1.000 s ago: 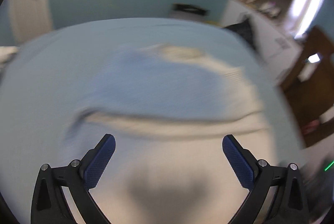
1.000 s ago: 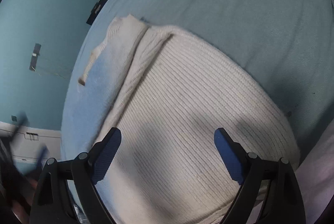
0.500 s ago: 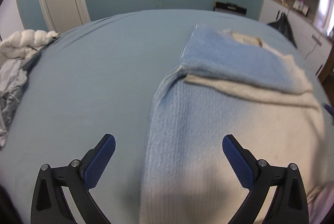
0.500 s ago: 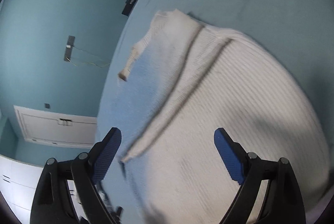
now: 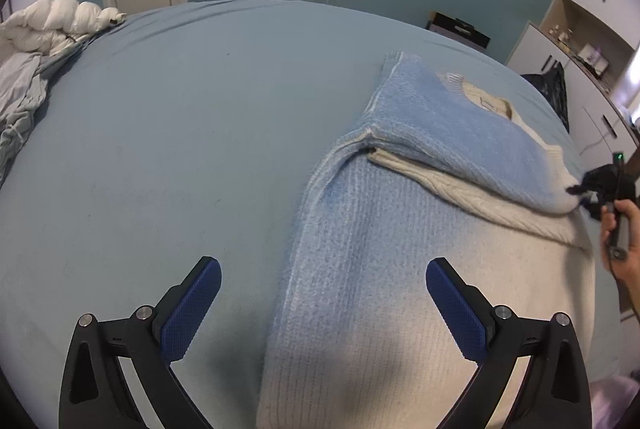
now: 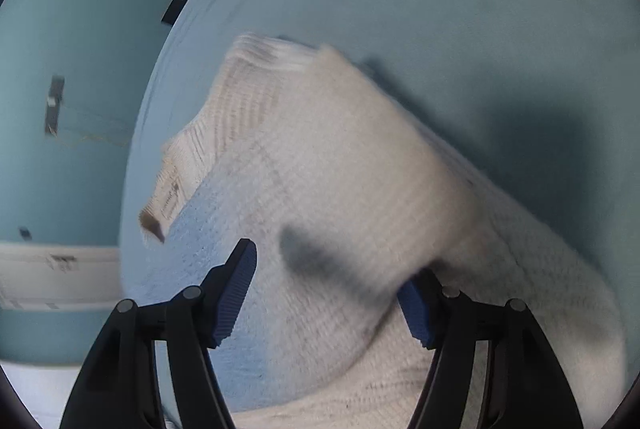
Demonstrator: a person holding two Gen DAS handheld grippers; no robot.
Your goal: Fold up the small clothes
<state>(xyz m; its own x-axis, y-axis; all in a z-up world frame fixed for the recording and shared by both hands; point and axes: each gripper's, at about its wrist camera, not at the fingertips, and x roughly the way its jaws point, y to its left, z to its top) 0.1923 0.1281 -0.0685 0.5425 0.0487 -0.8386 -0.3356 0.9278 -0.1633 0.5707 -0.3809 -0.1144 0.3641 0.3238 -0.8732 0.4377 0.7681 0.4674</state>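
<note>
A blue-and-cream knitted sweater [image 5: 384,229] lies on the blue bed, its sleeves folded across the chest. My left gripper [image 5: 320,305] is open and empty, hovering above the sweater's left edge near the hem. My right gripper [image 5: 588,195] shows at the far right of the left wrist view, at the end of the folded sleeve. In the right wrist view the right gripper [image 6: 328,293] has its jaws still apart with the folded sleeve [image 6: 344,189] bunched between the pads; the picture is blurred.
The blue bed sheet [image 5: 180,133] spreads to the left. A white duvet and grey cloth [image 5: 44,41] are heaped at the far left. White cabinets [image 5: 580,41] and a dark bag [image 5: 548,89] stand to the right of the bed.
The left gripper has swung left and settled over the sweater's left edge. The right gripper has moved in on the folded sleeve and its jaws have narrowed around it.
</note>
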